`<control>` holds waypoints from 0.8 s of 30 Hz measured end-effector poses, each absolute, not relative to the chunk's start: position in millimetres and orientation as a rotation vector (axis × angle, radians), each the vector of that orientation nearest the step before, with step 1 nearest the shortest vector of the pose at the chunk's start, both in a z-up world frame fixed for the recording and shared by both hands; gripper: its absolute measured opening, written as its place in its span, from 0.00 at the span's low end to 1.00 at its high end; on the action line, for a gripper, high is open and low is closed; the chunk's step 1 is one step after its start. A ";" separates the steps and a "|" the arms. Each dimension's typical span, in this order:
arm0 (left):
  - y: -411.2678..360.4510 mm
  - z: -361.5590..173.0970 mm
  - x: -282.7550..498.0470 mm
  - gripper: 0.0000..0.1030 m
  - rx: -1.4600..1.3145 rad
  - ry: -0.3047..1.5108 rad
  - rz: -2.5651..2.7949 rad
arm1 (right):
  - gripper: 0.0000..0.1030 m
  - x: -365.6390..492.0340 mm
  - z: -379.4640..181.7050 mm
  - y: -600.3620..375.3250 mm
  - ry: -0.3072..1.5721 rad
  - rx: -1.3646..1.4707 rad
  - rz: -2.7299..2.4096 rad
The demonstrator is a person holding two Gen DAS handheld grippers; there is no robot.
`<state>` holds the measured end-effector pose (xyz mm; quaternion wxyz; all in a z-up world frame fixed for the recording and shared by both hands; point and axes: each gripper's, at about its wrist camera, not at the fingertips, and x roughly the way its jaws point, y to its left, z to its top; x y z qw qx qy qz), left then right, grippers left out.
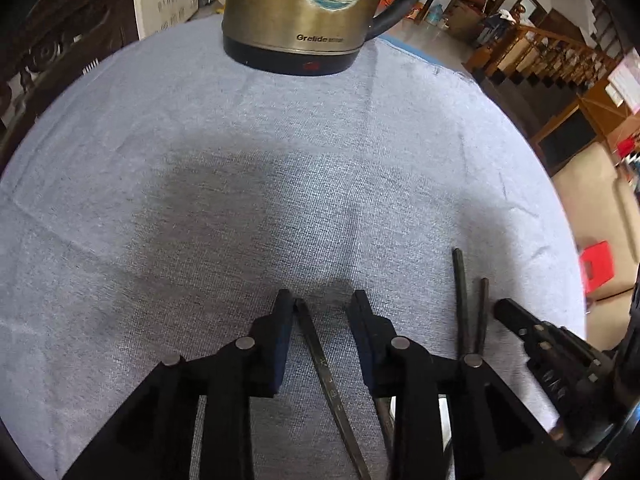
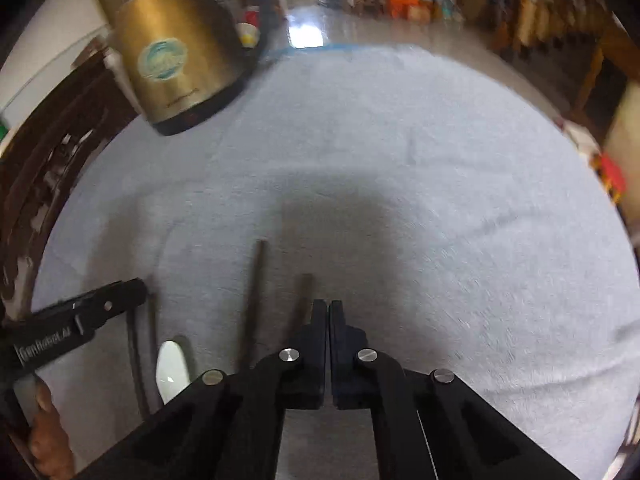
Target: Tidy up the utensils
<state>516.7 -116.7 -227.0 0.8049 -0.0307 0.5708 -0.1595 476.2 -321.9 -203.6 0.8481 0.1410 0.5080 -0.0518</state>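
left gripper (image 1: 320,300) fingers spread wide, nothing gripped, one chopstick (image 1: 326,376) lying lengthwise between them, nearer this hand; right gripper (image 2: 329,308) pinched closed, empty.

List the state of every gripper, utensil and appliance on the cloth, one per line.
Left hand-held gripper: open, a dark chopstick lying between its fingers, not clamped.
Right hand-held gripper: shut, nothing seen between its fingers.
Pair of dark chopsticks: lying flat on the cloth, side by side, ends uneven.
White spoon: lying on the cloth, partly hidden.
Kettle: upright at the far edge.
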 end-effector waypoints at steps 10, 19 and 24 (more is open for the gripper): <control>-100.6 -226.6 512.0 0.08 -0.049 1.208 -0.322 | 0.10 480.8 -203.2 -341.3 1.129 0.572 -0.054; -99.6 -229.9 501.4 0.09 -0.042 1.232 -0.352 | 0.37 492.0 -201.0 -310.9 1.133 0.505 -0.076; -108.5 -229.0 494.7 0.12 -0.012 1.192 -0.349 | 0.40 501.1 -197.7 -284.8 1.132 0.354 -0.096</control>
